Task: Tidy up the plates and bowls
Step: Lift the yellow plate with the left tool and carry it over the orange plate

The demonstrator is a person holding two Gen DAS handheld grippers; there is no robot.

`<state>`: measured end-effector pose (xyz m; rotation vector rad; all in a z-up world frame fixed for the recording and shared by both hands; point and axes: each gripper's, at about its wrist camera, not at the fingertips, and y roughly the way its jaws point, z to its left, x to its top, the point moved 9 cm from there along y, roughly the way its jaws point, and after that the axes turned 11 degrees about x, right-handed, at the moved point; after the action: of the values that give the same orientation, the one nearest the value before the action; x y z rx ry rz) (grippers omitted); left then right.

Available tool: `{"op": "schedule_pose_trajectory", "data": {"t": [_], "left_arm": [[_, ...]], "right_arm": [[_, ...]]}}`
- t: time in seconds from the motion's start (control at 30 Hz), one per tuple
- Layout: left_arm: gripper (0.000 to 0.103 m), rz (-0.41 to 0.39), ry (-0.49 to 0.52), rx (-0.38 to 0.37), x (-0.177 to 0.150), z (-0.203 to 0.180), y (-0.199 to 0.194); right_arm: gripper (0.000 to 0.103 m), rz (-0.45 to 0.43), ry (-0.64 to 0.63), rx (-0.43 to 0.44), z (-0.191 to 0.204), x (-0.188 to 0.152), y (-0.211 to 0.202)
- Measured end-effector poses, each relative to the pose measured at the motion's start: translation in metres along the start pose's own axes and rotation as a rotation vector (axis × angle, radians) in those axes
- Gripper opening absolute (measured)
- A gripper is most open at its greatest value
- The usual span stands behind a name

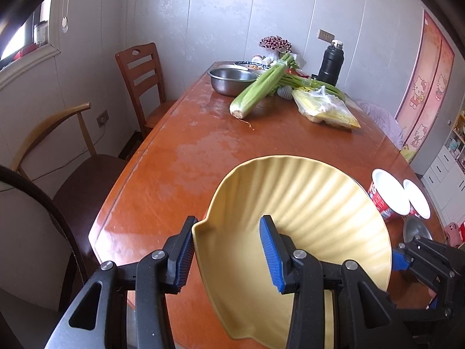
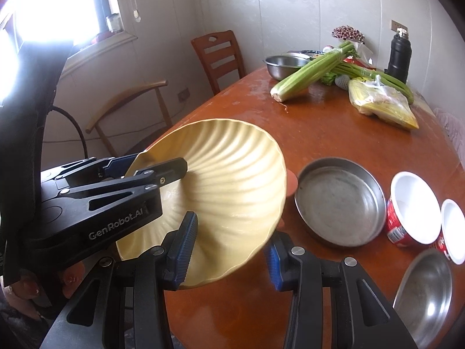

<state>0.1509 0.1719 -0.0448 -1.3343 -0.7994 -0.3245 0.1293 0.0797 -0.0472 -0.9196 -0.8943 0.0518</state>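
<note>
A yellow ribbed plate (image 1: 305, 203) (image 2: 232, 180) hangs tilted above the brown table (image 1: 189, 160), gripped at two sides. My left gripper (image 1: 228, 232) is shut on its near-left rim, one pad outside and one inside the dish; the right wrist view shows that gripper (image 2: 158, 161) at the plate's left. My right gripper (image 2: 232, 229) is shut on the plate's near-right rim, and its blue pad shows at the plate's right edge in the left wrist view (image 1: 404, 257). Right of the plate on the table (image 2: 334, 133) lie a round steel pan (image 2: 340, 203) and a steel bowl (image 2: 424, 293).
Two red-and-white paper tubs (image 2: 412, 206) (image 2: 453, 229) stand by the pan. At the far end are a steel basin (image 1: 232, 80), celery (image 1: 261, 87), a bagged yellow pack (image 1: 325, 107) and a black flask (image 1: 331, 61). Two chairs (image 1: 142, 78) (image 1: 72, 160) stand along the left side.
</note>
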Motion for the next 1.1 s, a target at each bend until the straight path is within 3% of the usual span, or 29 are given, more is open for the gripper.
{"op": "schedule_pose_trajectory", "data": {"t": [1.1], "left_arm": [[0.043,0.097,0.018,0.000,-0.001,0.005,0.066]], "right_arm": [[0.046,0.122,0.091,-0.010,-0.017,-0.006,0.068]]}}
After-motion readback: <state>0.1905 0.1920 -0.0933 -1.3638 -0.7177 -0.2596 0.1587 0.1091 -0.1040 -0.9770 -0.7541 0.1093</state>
